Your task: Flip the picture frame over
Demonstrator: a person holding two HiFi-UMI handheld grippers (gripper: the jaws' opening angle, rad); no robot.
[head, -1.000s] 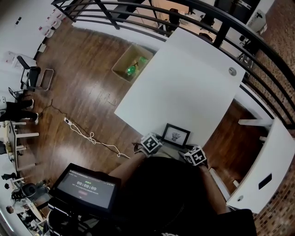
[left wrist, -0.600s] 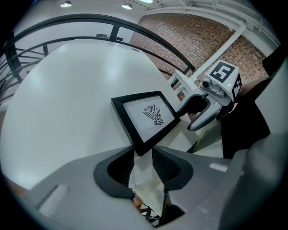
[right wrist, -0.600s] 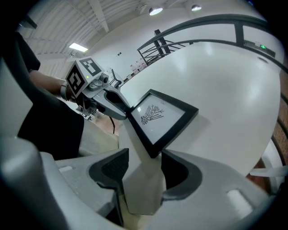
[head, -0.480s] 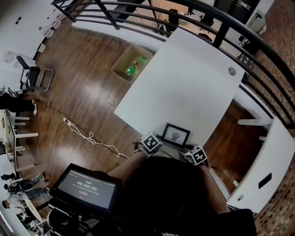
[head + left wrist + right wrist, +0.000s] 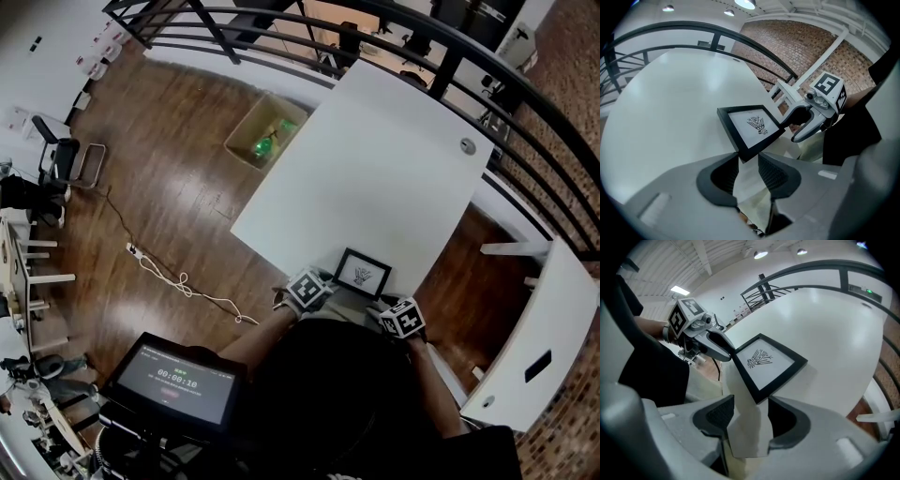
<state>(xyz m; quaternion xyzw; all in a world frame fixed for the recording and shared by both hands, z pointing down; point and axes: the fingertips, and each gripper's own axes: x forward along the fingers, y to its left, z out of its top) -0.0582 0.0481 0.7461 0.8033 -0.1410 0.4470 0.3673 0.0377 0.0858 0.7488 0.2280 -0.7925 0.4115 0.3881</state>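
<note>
White desk (image 5: 375, 159). Black picture frame (image 5: 363, 273) lay print up at the desk's near edge. Left tongs (image 5: 749, 164) stood apart and opening, right tongs (image 5: 751, 413) wide. A near frame corner sat just ahead of each gap, ungripped.

White table (image 5: 375, 159), black picture frame (image 5: 363, 272) at its near edge
</note>
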